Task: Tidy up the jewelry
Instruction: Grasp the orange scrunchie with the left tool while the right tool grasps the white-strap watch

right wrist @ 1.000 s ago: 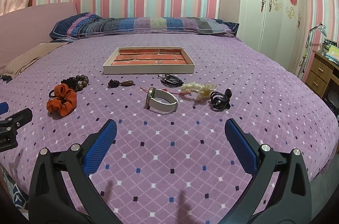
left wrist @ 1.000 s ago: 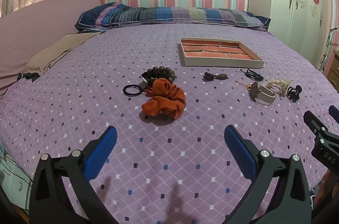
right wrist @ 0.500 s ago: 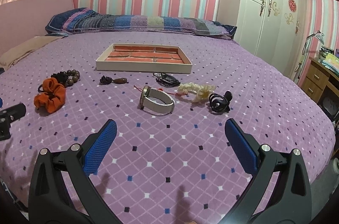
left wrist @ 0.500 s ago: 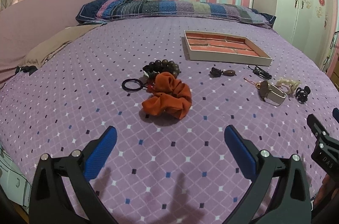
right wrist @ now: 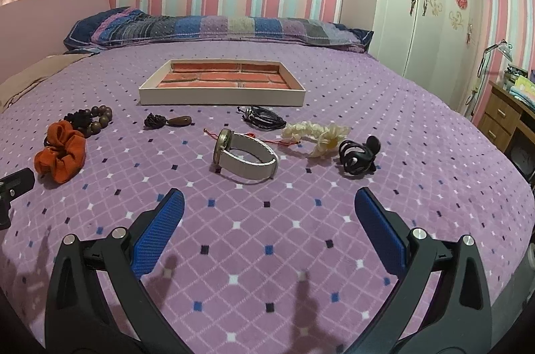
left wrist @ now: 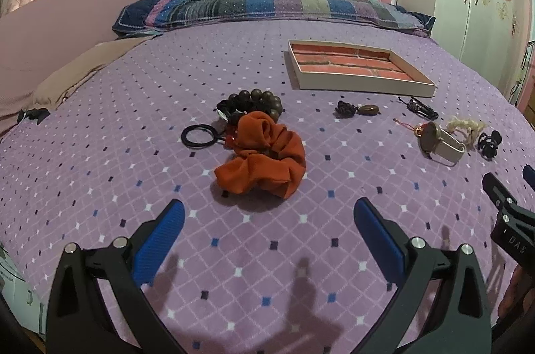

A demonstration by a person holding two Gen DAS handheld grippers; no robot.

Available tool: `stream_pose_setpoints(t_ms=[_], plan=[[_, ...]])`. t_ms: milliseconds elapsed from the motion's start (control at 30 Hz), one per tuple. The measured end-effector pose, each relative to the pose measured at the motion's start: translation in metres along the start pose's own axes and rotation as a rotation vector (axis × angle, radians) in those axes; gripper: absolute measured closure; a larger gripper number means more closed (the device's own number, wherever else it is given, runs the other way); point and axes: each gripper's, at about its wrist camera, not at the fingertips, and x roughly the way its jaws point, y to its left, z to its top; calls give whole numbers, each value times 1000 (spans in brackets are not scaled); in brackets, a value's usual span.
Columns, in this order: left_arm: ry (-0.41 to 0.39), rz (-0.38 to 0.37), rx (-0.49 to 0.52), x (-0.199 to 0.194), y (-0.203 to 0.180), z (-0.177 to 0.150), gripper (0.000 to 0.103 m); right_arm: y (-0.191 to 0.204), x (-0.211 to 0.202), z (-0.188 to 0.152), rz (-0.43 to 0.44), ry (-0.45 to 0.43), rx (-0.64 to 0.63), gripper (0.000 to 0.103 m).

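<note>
Jewelry: 1 watch [right wrist: 245, 155], 1 tray [right wrist: 222, 94], approx. 2 scrunchies [right wrist: 62, 155].

Bare bedspread [left wrist: 267, 253] lies open ahead of the left gripper [left wrist: 267, 230] up to the orange scrunchie [left wrist: 264, 160], which blocks the straight line to the bead bracelet [left wrist: 254, 101] touching it behind. Ahead of the right gripper [right wrist: 267, 220], bare cover runs to the white watch [right wrist: 245, 158]. A clear strip separates the row of jewelry from the tray [right wrist: 222, 96]; the hair claw [right wrist: 357, 155] sits near the cream scrunchie [right wrist: 316, 135].
</note>
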Motion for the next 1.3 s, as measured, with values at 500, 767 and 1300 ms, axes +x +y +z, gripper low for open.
stream_pose_setpoints(t_ms=[500,767,1300], plan=[[26,-6,-22,59,9,28,4,12,74,34,-10,85,46,4],[58,-32,-32,81,11,29,4,15,107,42,-35,151,67,4],[111,-61,-99,101,27,27,4,14,133,36,50,235,105,35]])
